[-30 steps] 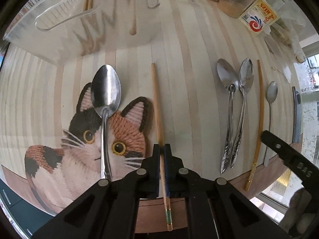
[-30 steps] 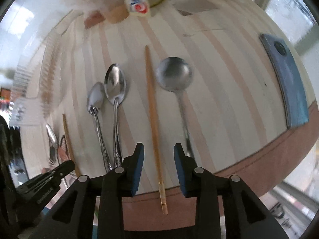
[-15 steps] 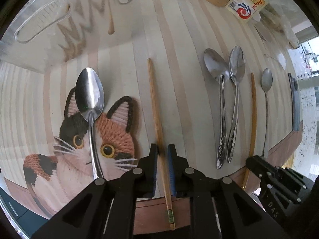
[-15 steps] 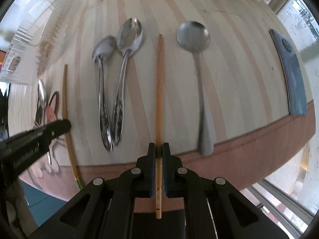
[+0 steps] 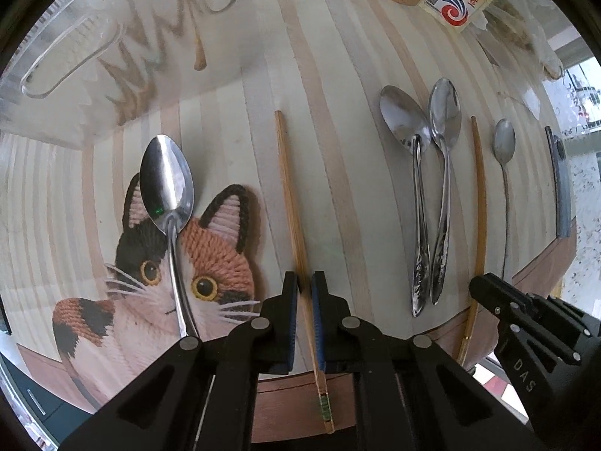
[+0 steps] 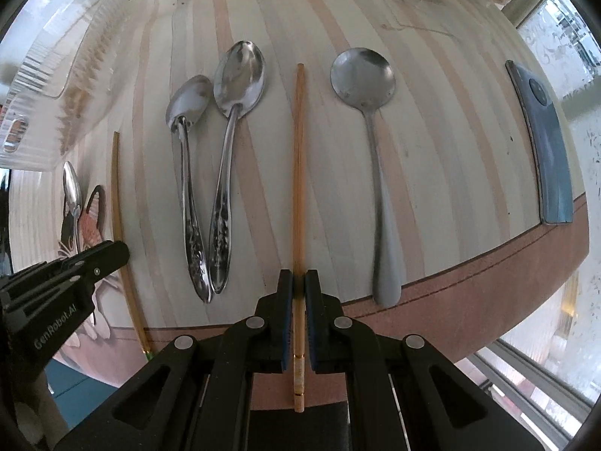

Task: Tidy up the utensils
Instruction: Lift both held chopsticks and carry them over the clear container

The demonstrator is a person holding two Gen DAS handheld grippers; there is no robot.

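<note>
Chopsticks sit in both grippers: the left gripper (image 5: 304, 285) has its blue pads pinched on one chopstick (image 5: 291, 206), with a large spoon (image 5: 169, 203) lying over a cat-shaped mat (image 5: 210, 255) to its left. Right of it lie two patterned spoons (image 6: 210, 173), then the right gripper (image 6: 298, 285), clamped on the other chopstick (image 6: 299, 173) (jaws just closed onto it), a round-bowled spoon (image 6: 370, 120) further right.

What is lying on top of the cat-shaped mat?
One metal spoon lies on the cat mat, its bowl over one ear and partly on the table. The left gripper covers the handle's end and the mat's lower edge.
</note>
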